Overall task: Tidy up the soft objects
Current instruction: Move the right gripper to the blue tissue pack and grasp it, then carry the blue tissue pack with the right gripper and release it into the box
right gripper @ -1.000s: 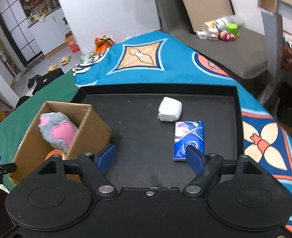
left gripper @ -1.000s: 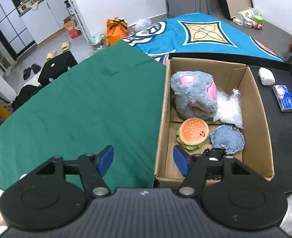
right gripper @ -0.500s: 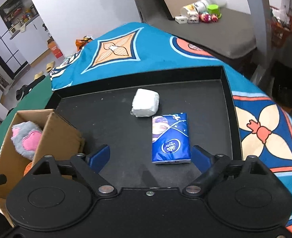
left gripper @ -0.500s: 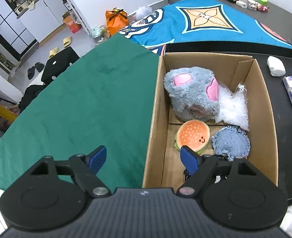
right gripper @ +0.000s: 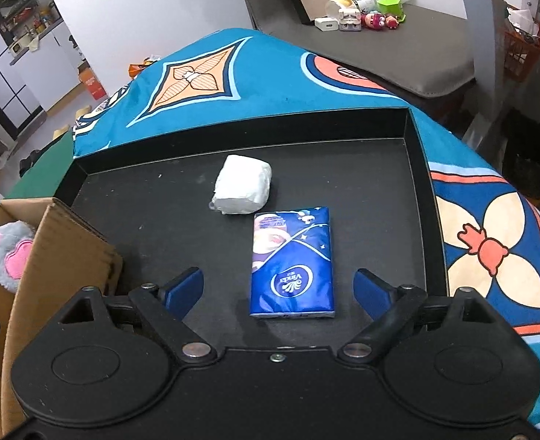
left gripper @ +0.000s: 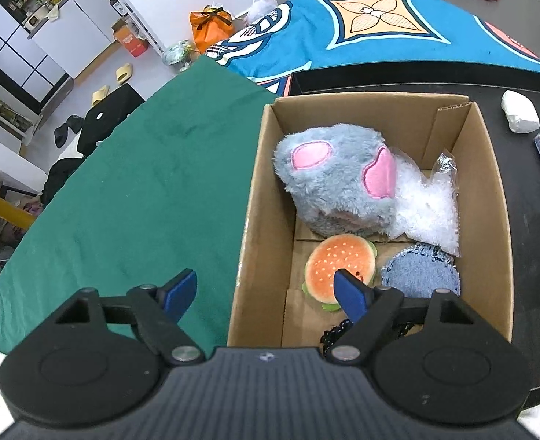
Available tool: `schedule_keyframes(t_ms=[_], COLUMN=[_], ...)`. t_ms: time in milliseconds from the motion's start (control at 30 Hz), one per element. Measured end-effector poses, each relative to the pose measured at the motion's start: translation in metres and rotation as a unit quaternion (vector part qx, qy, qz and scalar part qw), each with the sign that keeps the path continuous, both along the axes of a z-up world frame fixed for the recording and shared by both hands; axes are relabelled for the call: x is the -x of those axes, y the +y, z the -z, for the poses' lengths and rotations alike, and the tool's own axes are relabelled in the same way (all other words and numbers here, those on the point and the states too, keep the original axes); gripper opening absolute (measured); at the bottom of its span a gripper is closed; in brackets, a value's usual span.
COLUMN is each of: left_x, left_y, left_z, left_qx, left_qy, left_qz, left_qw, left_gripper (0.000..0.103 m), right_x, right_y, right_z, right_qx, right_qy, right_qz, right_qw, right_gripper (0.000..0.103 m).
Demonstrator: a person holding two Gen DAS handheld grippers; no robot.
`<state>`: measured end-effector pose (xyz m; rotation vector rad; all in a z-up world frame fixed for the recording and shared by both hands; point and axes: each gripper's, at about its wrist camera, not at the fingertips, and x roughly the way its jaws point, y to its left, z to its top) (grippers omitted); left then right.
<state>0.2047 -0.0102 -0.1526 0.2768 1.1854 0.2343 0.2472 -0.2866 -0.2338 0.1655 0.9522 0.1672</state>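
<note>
A cardboard box (left gripper: pixel 489 220) holds a grey plush with pink patches (left gripper: pixel 335 183), a burger plush (left gripper: pixel 339 267), a round denim pad (left gripper: pixel 420 275) and a clear bag of white filling (left gripper: pixel 427 205). My left gripper (left gripper: pixel 266 288) is open and straddles the box's left wall, with its right finger above the burger. On the black tray (right gripper: pixel 416 183) lie a blue tissue pack (right gripper: pixel 291 260) and a white soft packet (right gripper: pixel 242 185). My right gripper (right gripper: pixel 277 286) is open just above the tray. The tissue pack lies between its fingers, untouched.
The box (right gripper: pixel 61 249) stands on the tray's left side, against a green cloth (left gripper: pixel 141 190). A blue patterned cloth (right gripper: pixel 204 80) covers the table beyond the tray. A black beaded item (left gripper: pixel 334 333) lies at the box's near end. Small toys and containers (right gripper: pixel 365 11) sit on a far surface.
Both grippers have opened wider. The left one has shifted over the box's left wall and closer in. The right one has come down so that the tissue pack lies between its fingers.
</note>
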Motion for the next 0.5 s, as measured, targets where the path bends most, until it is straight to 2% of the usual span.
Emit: schedule_keyframes(t_ms=[67, 100, 133, 167, 500], left_x=[-0.001, -0.001, -0.001, -0.001, 0.006], left_y=[-0.001, -0.001, -0.002, -0.002, 0.0], left_z=[0.0, 0.0, 0.0, 0.0, -0.008], left_qx=[-0.002, -0.002, -0.003, -0.004, -0.006], left_qy=[0.001, 0.002, 0.002, 0.001, -0.006], left_qz=[-0.001, -0.001, -0.001, -0.002, -0.001], left_qw=[1.0, 1.0, 1.0, 1.0, 1.0], left_gripper=[0.081, 0.081, 0.081, 0.081, 0.081], right_x=[-0.001, -0.003, -0.004, -0.005, 0.011], right_y=[-0.001, -0.001, -0.002, -0.003, -0.002], right_z=[0.002, 0.002, 0.004, 0.006, -0.01], right_qx=[0.003, 0.004, 0.005, 0.005, -0.001], right_qy=[0.001, 0.002, 0.007, 0.013, -0.003], right_qz=[-0.004, -0.006, -0.008, -0.009, -0.02], right_qw=[1.0, 1.0, 1.0, 1.0, 1.0], right_gripper=[0.079, 0.067, 0.05, 0.047, 0.045])
